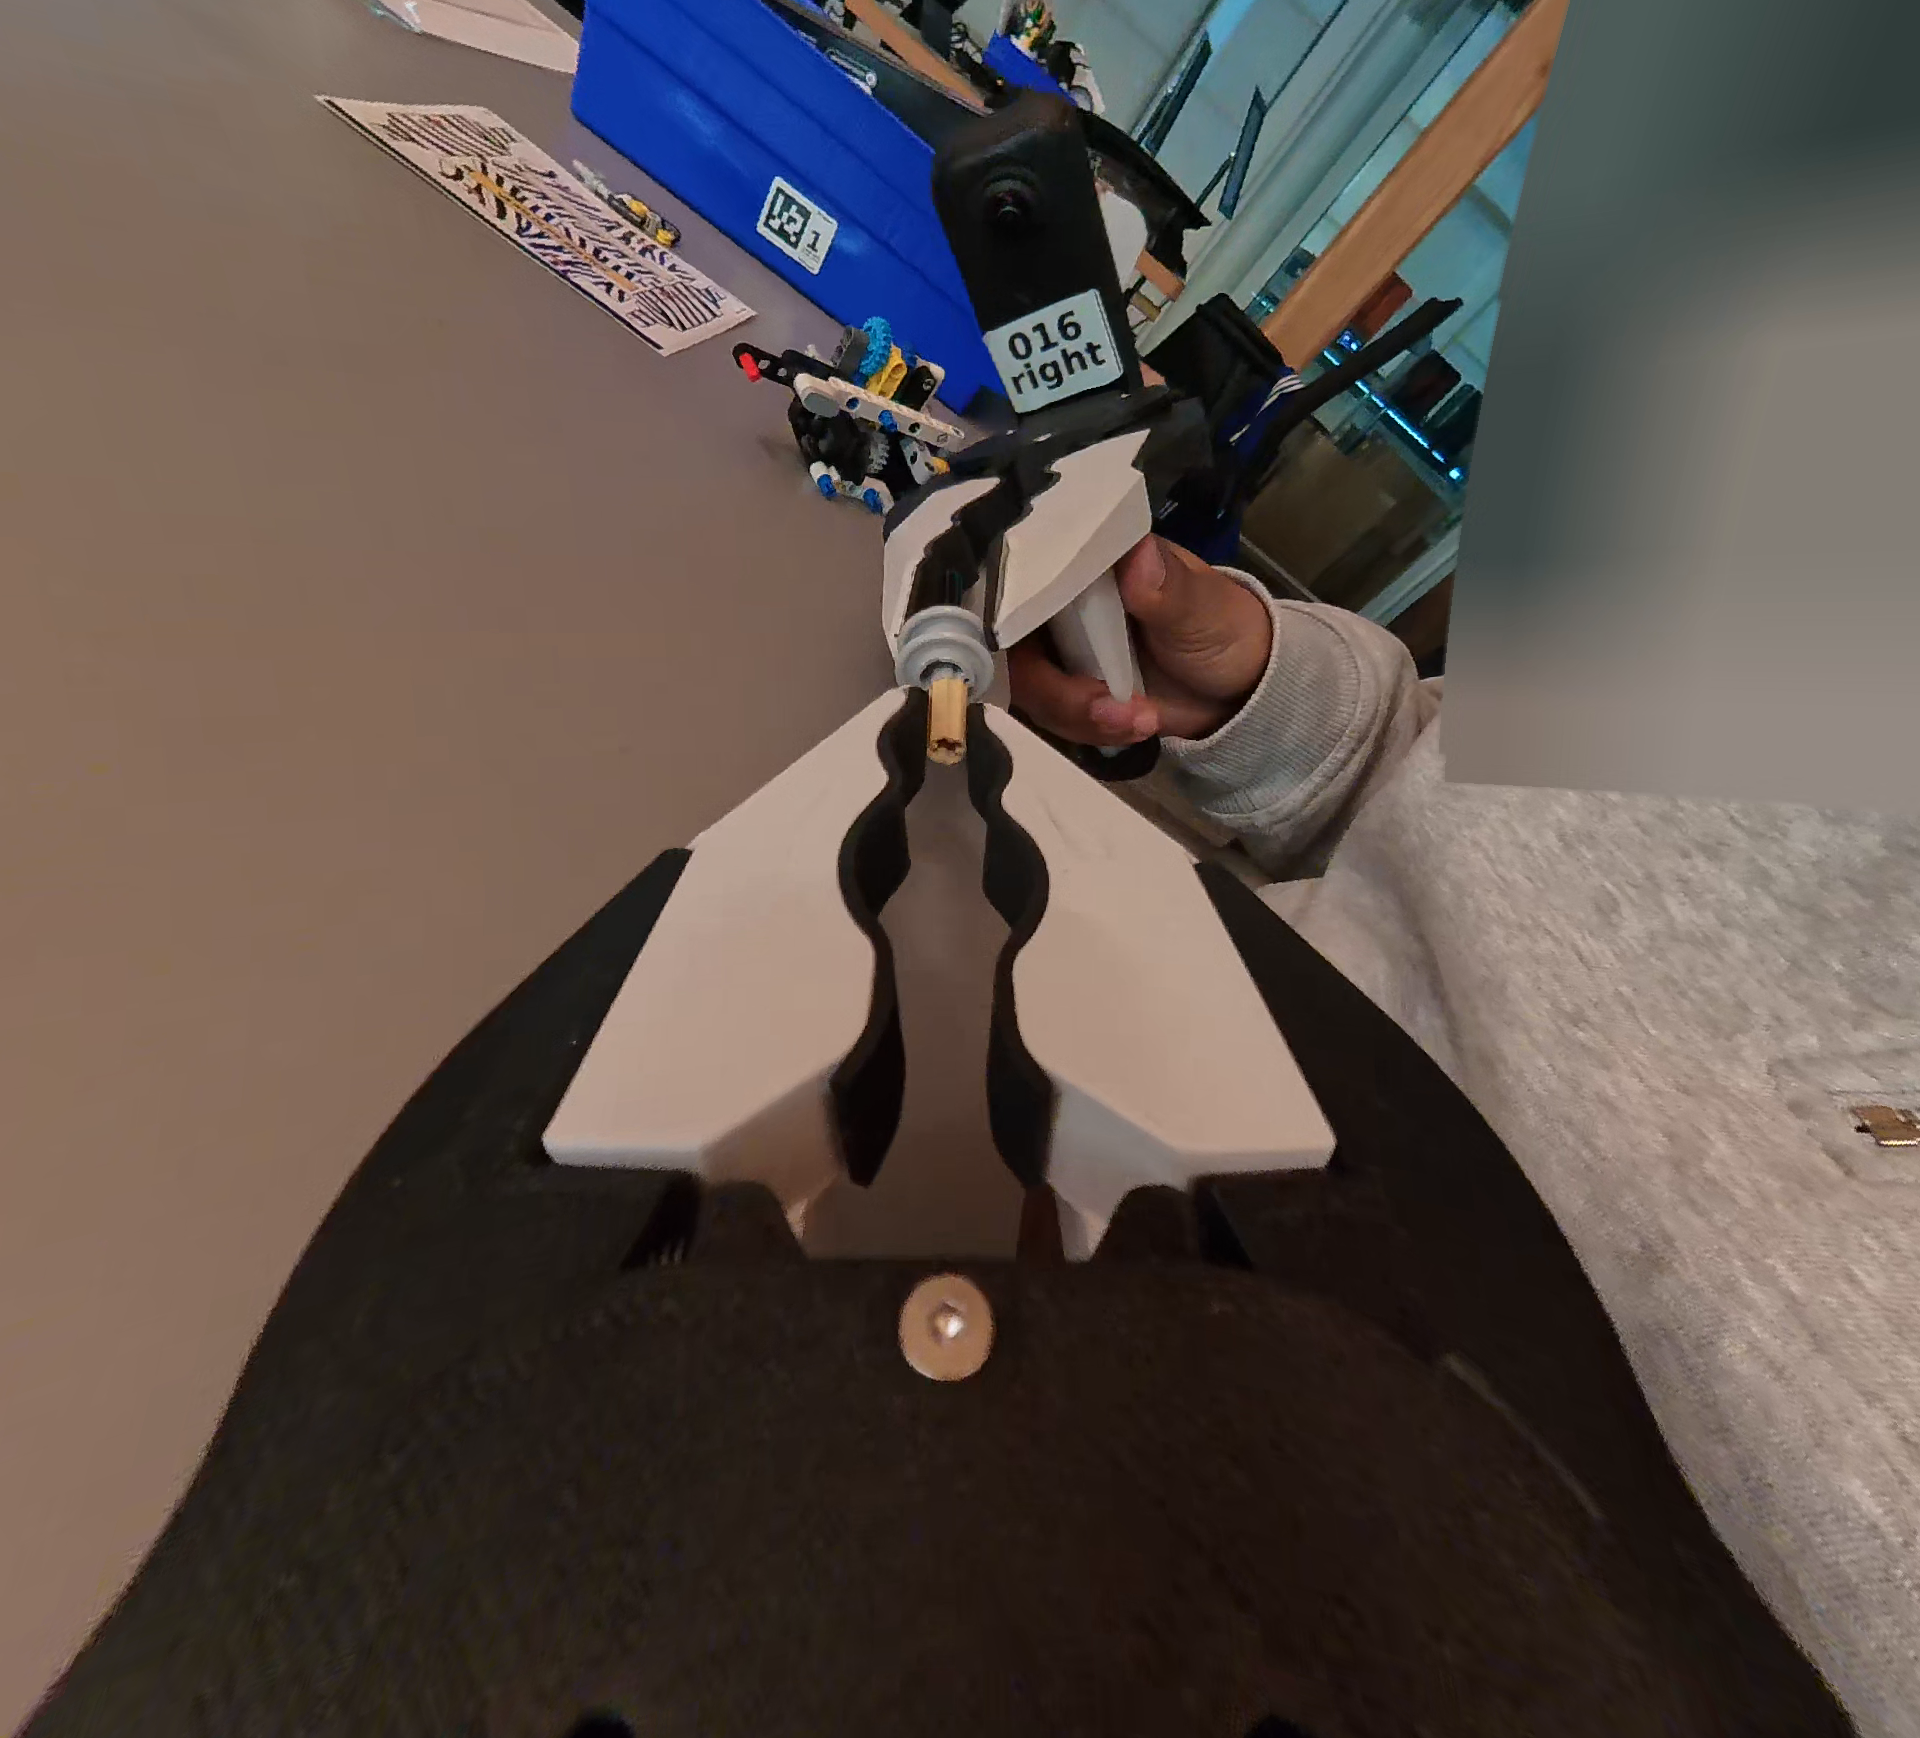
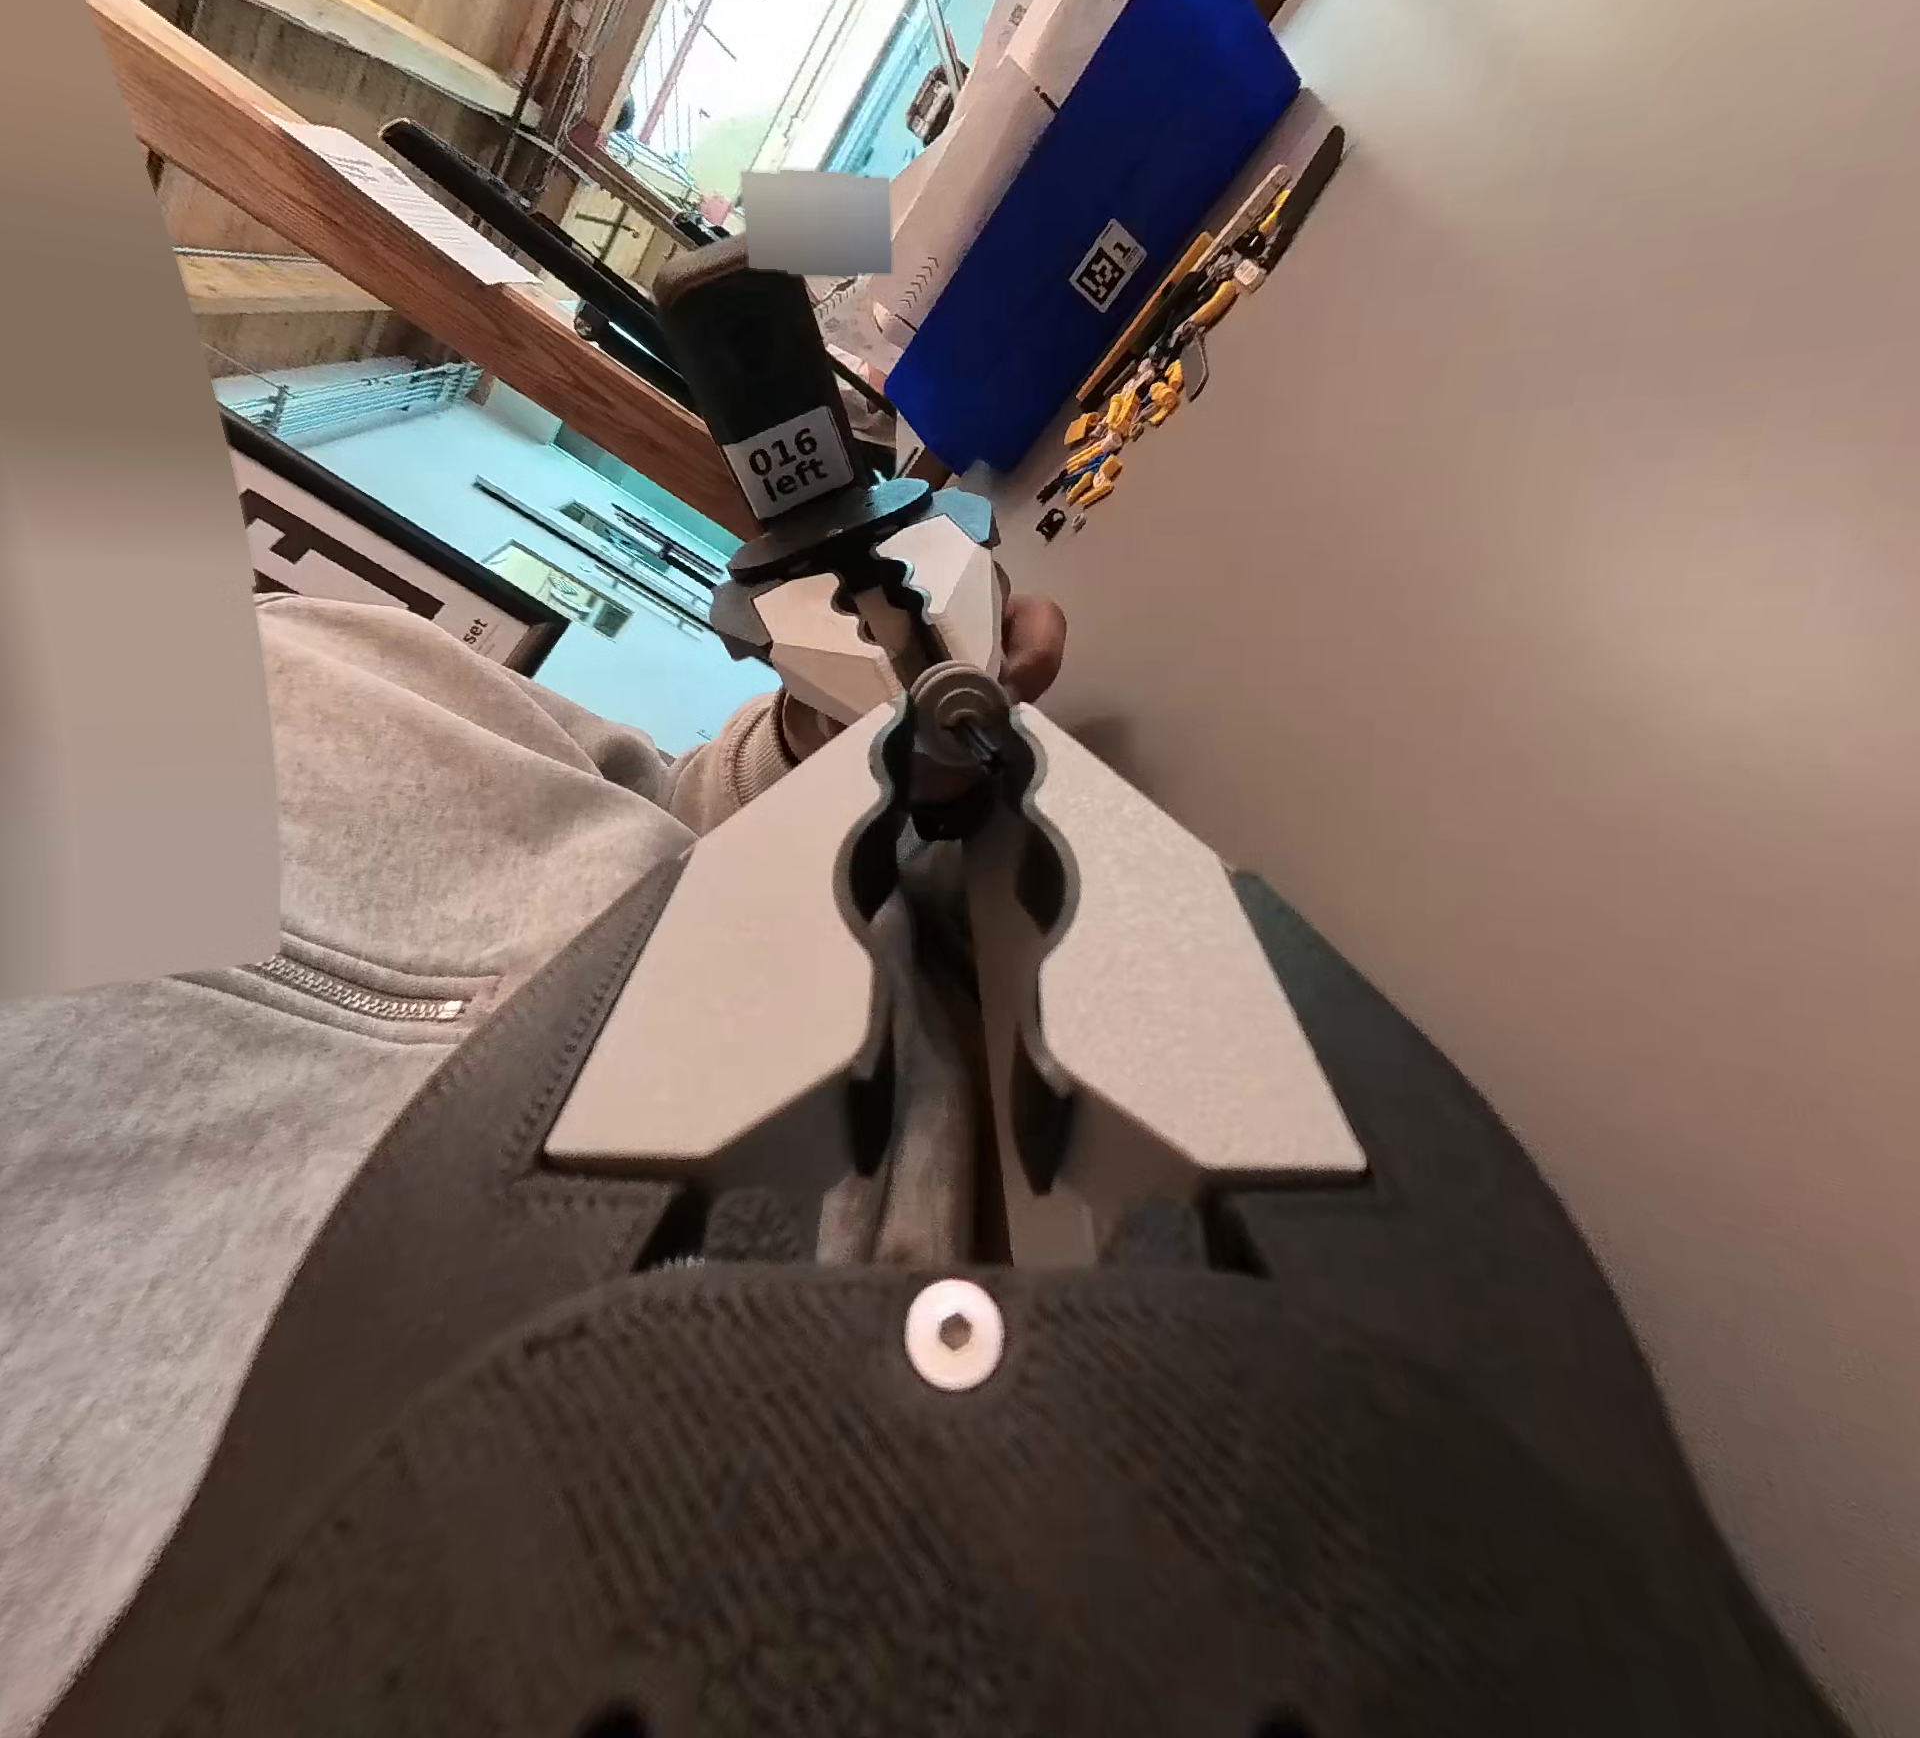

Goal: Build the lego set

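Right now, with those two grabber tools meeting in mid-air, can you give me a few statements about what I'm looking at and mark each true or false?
1. The left gripper pinches a tan peg. True.
2. The grey pulley wheel lies flat on the table. False: it is held up between the two grippers, at the tips of the right gripper.
3. A blue bin stands on the table. True.
4. The half-built model is inside the blue bin. False: it sits on the table in front of it.
5. The sticker sheet lies on the table. True.
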`<state>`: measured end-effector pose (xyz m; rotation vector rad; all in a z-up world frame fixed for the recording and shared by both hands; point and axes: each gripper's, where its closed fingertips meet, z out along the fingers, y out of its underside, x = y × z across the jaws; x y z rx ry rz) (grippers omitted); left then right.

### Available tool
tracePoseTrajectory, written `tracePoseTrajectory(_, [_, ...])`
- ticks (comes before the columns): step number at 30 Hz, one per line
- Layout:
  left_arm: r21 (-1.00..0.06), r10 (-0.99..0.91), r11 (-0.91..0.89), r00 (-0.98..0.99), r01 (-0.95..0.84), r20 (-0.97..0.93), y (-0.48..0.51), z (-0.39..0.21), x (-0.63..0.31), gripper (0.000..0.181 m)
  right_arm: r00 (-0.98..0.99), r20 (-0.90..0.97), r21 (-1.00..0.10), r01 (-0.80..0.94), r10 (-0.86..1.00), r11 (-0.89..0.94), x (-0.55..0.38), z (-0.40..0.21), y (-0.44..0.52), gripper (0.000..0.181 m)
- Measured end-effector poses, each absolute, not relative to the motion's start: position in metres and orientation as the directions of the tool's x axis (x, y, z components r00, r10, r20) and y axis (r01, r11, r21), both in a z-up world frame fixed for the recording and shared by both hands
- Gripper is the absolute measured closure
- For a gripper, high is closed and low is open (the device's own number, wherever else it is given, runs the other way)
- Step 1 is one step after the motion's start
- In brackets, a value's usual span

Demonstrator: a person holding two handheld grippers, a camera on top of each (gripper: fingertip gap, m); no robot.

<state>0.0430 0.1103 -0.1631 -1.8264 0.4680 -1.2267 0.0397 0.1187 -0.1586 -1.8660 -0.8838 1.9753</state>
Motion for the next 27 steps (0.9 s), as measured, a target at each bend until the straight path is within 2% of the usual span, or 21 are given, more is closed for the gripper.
tracePoseTrajectory(3, [-0.777,-0.666,-0.596,0.414,0.204,0.62,0.112,-0.162,0.04,0.178,-0.137,-0.788,-0.615,0.162,0.6,-0.771,0.042,-0.155,0.124,0.161])
tracePoseTrajectory(8, [-0.619,-0.569,-0.702,0.245,0.354,0.785,0.116,-0.155,0.032,0.179,-0.157,-0.751,-0.657,0.073,0.641,-0.751,0.051,-0.141,0.136,0.157])
tracePoseTrajectory(19, [-0.522,-0.521,-0.746,0.126,0.414,0.845,0.117,-0.147,0.028,0.178,-0.099,-0.633,-0.774,0.067,0.767,-0.63,0.048,-0.139,0.133,0.155])
tracePoseTrajectory(23, [-0.518,-0.517,-0.745,0.127,0.42,0.846,0.118,-0.148,0.027,0.178,0.034,-0.465,-0.882,0.074,0.885,-0.466,0.05,-0.142,0.142,0.155])
tracePoseTrajectory(27, [-0.519,-0.515,-0.74,0.135,0.428,0.846,0.119,-0.148,0.026,0.178,0.161,-0.205,-0.968,0.112,0.965,-0.224,0.051,-0.14,0.145,0.155])
